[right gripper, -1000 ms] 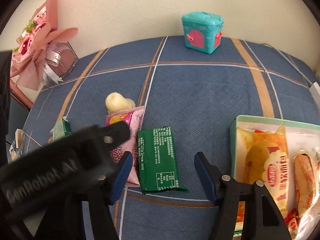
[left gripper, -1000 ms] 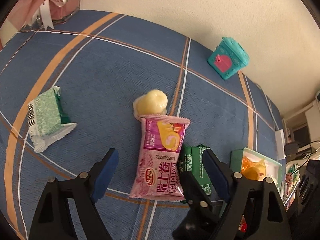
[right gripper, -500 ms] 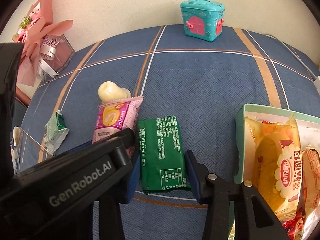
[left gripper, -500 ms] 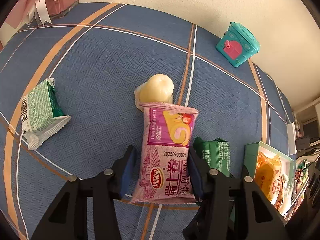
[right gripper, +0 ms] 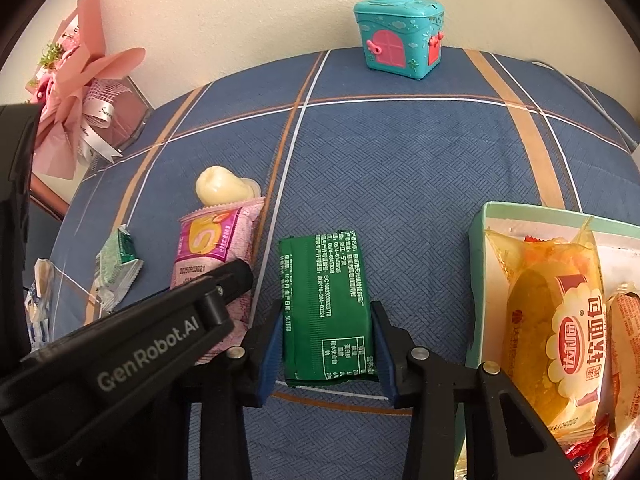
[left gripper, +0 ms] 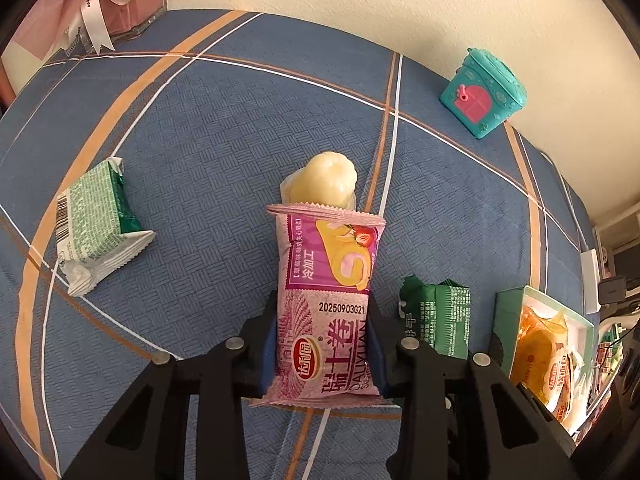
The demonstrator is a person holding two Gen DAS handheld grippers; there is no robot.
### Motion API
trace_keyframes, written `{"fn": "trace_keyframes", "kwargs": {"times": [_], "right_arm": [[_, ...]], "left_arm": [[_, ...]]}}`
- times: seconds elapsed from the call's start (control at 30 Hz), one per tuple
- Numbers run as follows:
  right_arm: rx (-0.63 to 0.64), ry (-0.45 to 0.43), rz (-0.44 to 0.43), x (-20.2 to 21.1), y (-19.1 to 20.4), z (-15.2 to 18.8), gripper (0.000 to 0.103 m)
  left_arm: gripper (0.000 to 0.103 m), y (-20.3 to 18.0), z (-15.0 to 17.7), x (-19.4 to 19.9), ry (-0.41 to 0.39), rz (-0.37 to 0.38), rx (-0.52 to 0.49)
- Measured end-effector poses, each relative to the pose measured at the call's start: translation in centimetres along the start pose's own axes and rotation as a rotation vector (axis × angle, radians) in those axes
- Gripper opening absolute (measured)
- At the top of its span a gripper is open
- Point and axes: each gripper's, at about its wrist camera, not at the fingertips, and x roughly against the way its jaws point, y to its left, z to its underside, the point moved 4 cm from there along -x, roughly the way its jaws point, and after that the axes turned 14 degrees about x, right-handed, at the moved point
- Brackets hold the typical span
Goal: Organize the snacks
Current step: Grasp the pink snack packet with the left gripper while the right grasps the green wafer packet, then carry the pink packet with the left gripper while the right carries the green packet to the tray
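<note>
My pale green tray (right gripper: 476, 248) at the right holds an orange soft-bread packet (right gripper: 560, 320) and other wrapped snacks. My left gripper (left gripper: 324, 344), jaws just closed, clamps the pink swiss-roll packet (left gripper: 328, 292) on the blue plaid cloth (left gripper: 224, 152), its long axis pointing away toward the wall. My right gripper (right gripper: 326, 340) pinches the dark green packet (right gripper: 324, 300) just beside it, lying parallel, printed back up.

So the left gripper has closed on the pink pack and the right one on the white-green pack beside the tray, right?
Not quite. The right wrist view shows the right gripper closed on the dark green pack, not the white-green pack, which lies apart. The left gripper does grip the pink pack.
</note>
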Motion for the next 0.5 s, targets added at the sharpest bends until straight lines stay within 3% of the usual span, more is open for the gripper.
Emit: {"fn": "trace_keyframes", "kwargs": {"times": [0.5], "right_arm": [[-0.003,-0.075,-0.015,3.5,0.0,-1.0,0.043]], "left_arm": [[0.038,-0.2,-0.2,5.1,-0.096,0.051,0.008]]}}
